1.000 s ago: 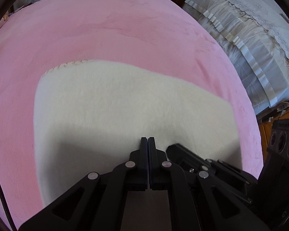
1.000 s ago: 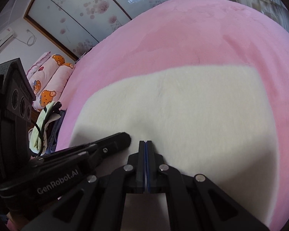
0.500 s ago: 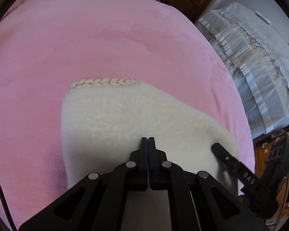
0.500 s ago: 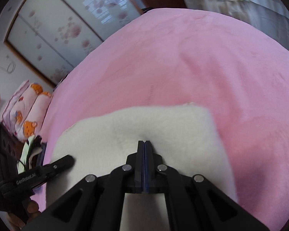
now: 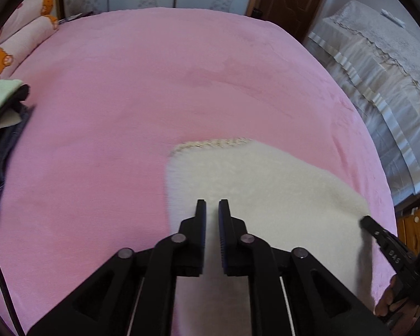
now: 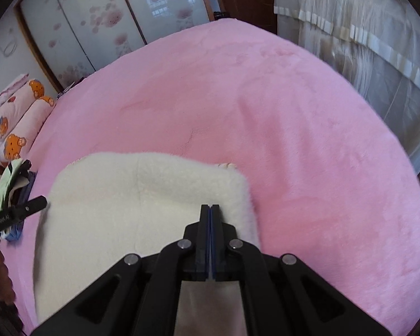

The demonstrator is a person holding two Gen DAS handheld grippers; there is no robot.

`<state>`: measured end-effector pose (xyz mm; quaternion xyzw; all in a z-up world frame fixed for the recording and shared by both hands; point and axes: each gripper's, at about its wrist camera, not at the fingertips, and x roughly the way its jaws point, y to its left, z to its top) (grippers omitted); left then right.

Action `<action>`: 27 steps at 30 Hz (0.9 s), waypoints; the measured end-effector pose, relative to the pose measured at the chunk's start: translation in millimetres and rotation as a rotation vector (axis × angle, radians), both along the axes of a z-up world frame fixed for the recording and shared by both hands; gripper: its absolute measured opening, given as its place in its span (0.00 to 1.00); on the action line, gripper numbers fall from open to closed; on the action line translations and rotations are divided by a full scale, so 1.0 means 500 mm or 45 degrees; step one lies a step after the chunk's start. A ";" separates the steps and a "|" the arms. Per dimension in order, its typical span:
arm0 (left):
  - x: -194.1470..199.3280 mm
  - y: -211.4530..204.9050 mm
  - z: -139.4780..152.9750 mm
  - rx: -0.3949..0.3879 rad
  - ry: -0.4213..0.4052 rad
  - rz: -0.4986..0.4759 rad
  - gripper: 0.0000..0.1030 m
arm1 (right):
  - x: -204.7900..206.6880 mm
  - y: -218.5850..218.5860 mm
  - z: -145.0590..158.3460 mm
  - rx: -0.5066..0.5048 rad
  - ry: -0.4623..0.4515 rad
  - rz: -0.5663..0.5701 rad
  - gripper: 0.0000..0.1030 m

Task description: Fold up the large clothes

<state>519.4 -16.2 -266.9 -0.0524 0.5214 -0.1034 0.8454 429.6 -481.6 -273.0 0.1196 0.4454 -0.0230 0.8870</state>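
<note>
The cream fleece (image 5: 254,196) lies folded on the pink bed (image 5: 154,84), just beneath both claws. Left claw (image 5: 212,210) is opening over its left edge, nothing between; right claw (image 6: 210,215), pressed together empty, hovers by its right edge.

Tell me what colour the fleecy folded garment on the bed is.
Cream white; the garment shows best in the right wrist view, lying on the pink blanket.

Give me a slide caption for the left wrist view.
Left claw opening above a folded cream fleece garment on the pink bedspread.
</note>
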 end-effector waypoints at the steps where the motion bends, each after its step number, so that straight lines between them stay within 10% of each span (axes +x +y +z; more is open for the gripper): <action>1: -0.003 0.011 0.010 0.010 0.001 0.017 0.11 | -0.009 -0.007 0.011 0.005 -0.001 0.010 0.00; 4: -0.022 0.042 0.038 0.020 -0.001 0.069 0.22 | -0.030 -0.035 0.037 0.027 0.047 0.036 0.03; 6: -0.040 0.065 0.053 0.013 0.013 0.109 0.52 | -0.051 -0.057 0.045 0.074 0.088 0.042 0.03; 8: -0.062 0.083 0.066 -0.015 0.006 0.165 0.63 | -0.078 -0.086 0.050 0.172 0.127 0.025 0.04; 27: -0.267 0.121 0.012 -0.141 0.386 0.200 0.84 | -0.272 -0.191 -0.056 0.859 0.411 -0.221 0.54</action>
